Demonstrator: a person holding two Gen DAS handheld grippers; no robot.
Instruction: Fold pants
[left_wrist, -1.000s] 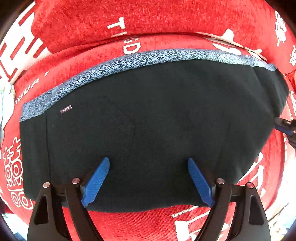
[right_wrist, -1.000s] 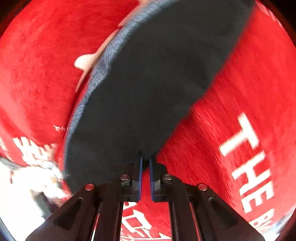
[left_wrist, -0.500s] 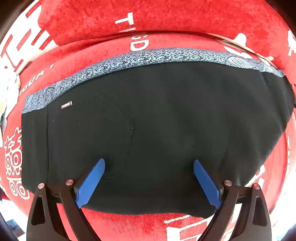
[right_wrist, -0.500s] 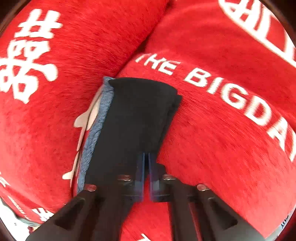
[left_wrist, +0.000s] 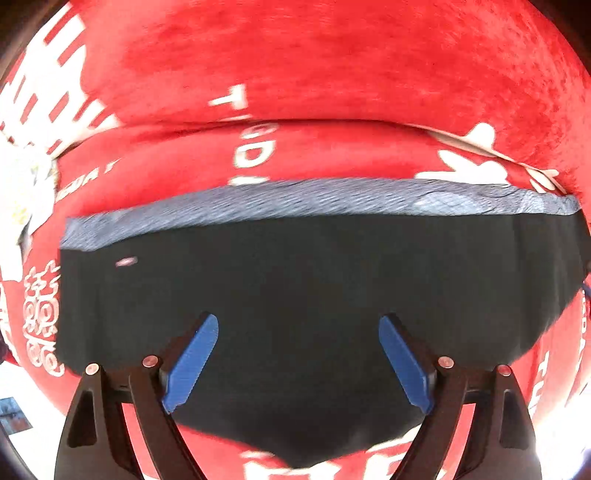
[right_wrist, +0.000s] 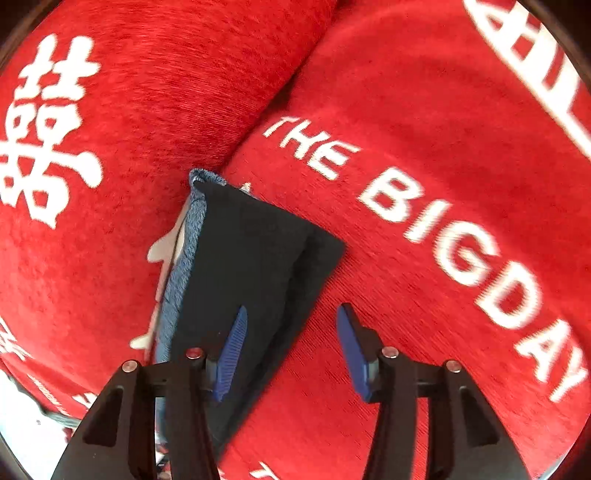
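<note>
The black pants (left_wrist: 314, 295) lie folded on a red cushion (right_wrist: 424, 258) with white letters. The left gripper (left_wrist: 298, 354) is spread wide above them. The right gripper (right_wrist: 291, 343) has just let go, its jaws opening with nothing pinched.

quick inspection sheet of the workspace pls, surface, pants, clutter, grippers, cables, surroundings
surface: red cover with white print, over a seat and back cushion.
job's things: black pants folded flat on the seat, grey-blue waistband toward the back cushion; a small label near their left end.
clutter: pale items at the far left edge, too blurred to name.
grippers: left gripper open above the pants, nothing between the jaws. right gripper has just been opening, its left pad over the pants' edge, no grip.
cables: nothing seen.
surroundings: bright washed-out patches at the frame edges, not readable.
</note>
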